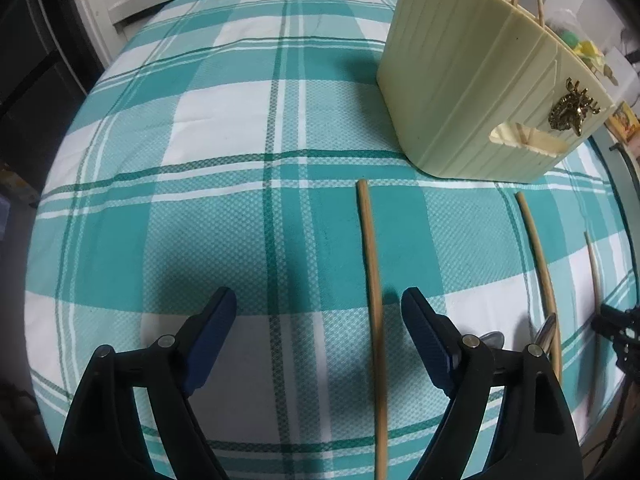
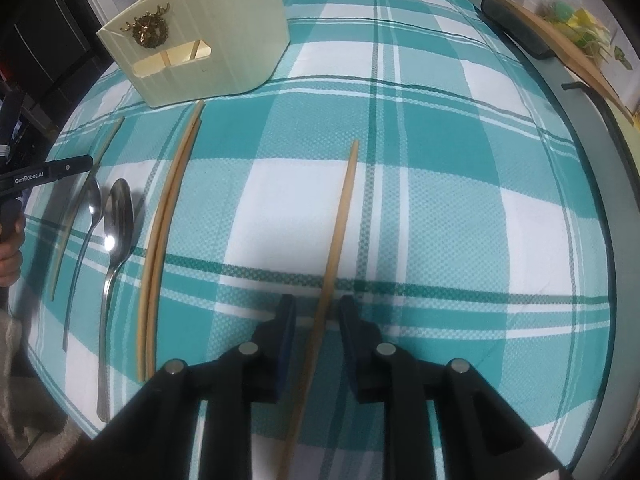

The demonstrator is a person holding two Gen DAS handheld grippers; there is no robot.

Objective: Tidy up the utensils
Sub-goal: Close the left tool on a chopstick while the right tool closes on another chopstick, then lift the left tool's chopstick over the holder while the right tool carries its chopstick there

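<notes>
A cream utensil holder (image 1: 476,88) with a brass ornament stands at the back of the checked cloth; it also shows in the right wrist view (image 2: 208,40) with chopsticks inside. My left gripper (image 1: 320,312) is open, with one wooden chopstick (image 1: 374,280) lying on the cloth between its fingers, nearer the right one. My right gripper (image 2: 316,316) is partly open around another chopstick (image 2: 336,232), its pads close on both sides but apart from it. A chopstick pair (image 2: 164,232), two metal spoons (image 2: 116,232) and a thin stick (image 2: 76,208) lie to the left.
The teal and white checked cloth (image 2: 440,200) covers the table. A dark roll and a wooden board (image 2: 560,40) lie along the right table edge. The left gripper's body (image 2: 44,176) and a hand show at the far left.
</notes>
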